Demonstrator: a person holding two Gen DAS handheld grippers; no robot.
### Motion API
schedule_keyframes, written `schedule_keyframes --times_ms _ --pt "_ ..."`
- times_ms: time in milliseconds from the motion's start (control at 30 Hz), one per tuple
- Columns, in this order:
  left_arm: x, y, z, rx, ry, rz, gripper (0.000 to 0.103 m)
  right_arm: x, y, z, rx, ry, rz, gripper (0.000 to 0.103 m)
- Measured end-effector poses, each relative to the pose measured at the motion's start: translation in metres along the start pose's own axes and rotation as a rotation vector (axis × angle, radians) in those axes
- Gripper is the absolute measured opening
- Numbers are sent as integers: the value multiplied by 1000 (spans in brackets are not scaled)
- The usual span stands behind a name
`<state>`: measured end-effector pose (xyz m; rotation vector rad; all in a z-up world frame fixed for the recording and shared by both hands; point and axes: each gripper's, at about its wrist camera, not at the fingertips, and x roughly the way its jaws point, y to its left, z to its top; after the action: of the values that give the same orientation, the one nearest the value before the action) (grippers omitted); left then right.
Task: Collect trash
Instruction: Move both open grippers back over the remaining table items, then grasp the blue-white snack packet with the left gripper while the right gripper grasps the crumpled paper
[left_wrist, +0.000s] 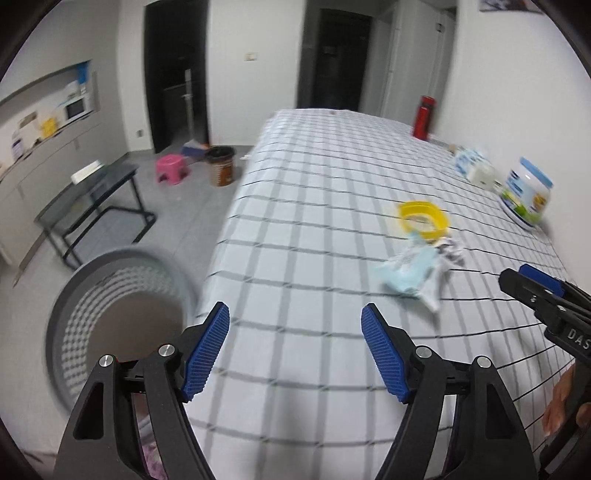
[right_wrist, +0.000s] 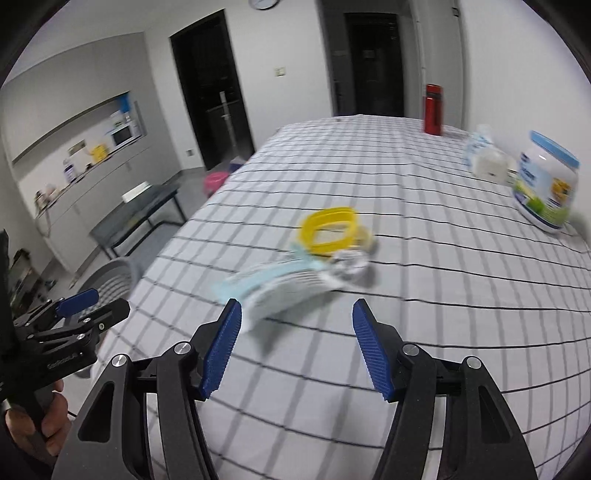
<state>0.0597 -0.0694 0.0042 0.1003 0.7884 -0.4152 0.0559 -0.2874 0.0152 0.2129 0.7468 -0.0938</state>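
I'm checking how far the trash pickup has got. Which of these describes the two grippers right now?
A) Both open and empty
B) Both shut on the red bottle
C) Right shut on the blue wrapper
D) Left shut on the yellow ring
A: the left gripper and right gripper both have their jaws spread with nothing between them, while the blue wrapper and yellow ring lie on the checked tablecloth.

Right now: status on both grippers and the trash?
Left gripper open, empty. Right gripper open, empty, facing trash pile beside yellow ring. Grey bin at table edge. Path unobstructed.
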Motion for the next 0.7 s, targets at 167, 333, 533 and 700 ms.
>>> schedule_keyframes --times_ms 167,333,533,700 --pt "19 -41 19 68 14 -59 76 6 -25 6 25 -2 -35 60" --pt "41 -70 31 111 54 -103 77 13 -48 10 48 -7 -42 60" --pt "71 -96 38 166 100 -123 77 22 -65 11 82 -5 -28 60" --pt "93 -108 38 191 141 -134 77 24 -71 8 103 -7 -15 60"
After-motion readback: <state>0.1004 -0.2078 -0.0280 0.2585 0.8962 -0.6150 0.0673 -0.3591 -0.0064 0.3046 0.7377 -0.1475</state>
